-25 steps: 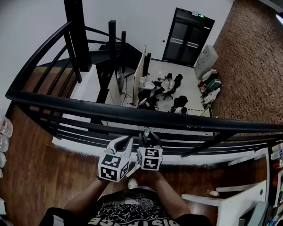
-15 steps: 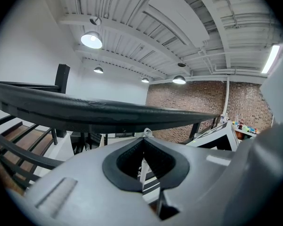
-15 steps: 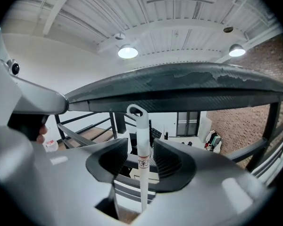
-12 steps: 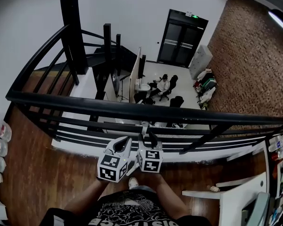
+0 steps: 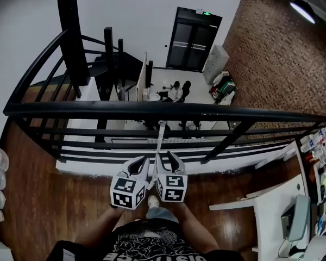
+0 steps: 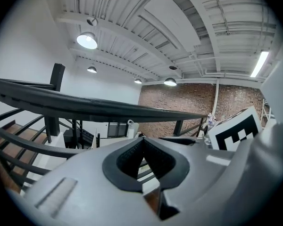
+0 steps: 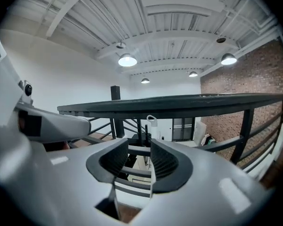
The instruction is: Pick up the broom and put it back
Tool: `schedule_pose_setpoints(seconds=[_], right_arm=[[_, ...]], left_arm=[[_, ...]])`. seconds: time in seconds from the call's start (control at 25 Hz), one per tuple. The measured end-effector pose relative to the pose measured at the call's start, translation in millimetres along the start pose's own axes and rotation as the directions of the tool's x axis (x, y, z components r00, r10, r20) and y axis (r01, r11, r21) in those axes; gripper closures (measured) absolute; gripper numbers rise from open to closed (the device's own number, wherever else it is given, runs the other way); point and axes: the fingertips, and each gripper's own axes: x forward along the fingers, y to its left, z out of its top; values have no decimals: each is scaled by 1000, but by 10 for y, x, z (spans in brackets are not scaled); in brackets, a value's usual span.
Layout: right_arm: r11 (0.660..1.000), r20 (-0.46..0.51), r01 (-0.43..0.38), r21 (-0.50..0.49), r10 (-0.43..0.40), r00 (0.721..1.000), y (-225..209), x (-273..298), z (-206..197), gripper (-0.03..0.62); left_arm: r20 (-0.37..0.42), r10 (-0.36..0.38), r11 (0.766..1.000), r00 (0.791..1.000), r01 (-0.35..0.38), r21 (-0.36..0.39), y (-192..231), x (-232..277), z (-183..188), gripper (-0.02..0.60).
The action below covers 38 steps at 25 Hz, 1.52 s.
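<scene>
Broom handle (image 5: 159, 145): upright between your grippers, its top now up at the railing (image 5: 250, 114), higher than a second ago; likely nearly put back.
Left gripper (image 5: 141, 165): jaws pressed together, nothing between.
Right gripper (image 5: 168, 159): jaws spread, handle between them, unpinched.

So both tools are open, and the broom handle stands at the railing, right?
Not both: the left tool is shut, its tips touching, as the left gripper view shows. The right tool is open, and the broom handle stands at the railing.
</scene>
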Motion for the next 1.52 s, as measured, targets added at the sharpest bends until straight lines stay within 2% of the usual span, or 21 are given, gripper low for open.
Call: schedule_pose_setpoints(seconds=[0.24, 0.52, 0.92, 1.28, 1.52], right_arm=[[1000, 18, 29, -5, -29, 999, 222, -517, -33, 524], [1000, 51, 19, -2, -19, 999, 483, -938, 45, 592], [1000, 84, 3, -30, -1, 997, 596, -1206, 156, 592], [1000, 77, 4, -27, -2, 997, 569, -1159, 113, 592], [1000, 75, -4, -17, 5, 997, 556, -1155, 79, 592]], left_arm=[[10, -35, 999, 999, 35, 3, -206, -387, -122, 578], [46, -26, 999, 999, 27, -28, -223, -713, -146, 578], [55, -42, 999, 998, 43, -15, -346, -717, -185, 578], [65, -63, 998, 996, 63, 0, -387, -685, -168, 578], [55, -49, 999, 997, 50, -1, -362, -687, -208, 578]])
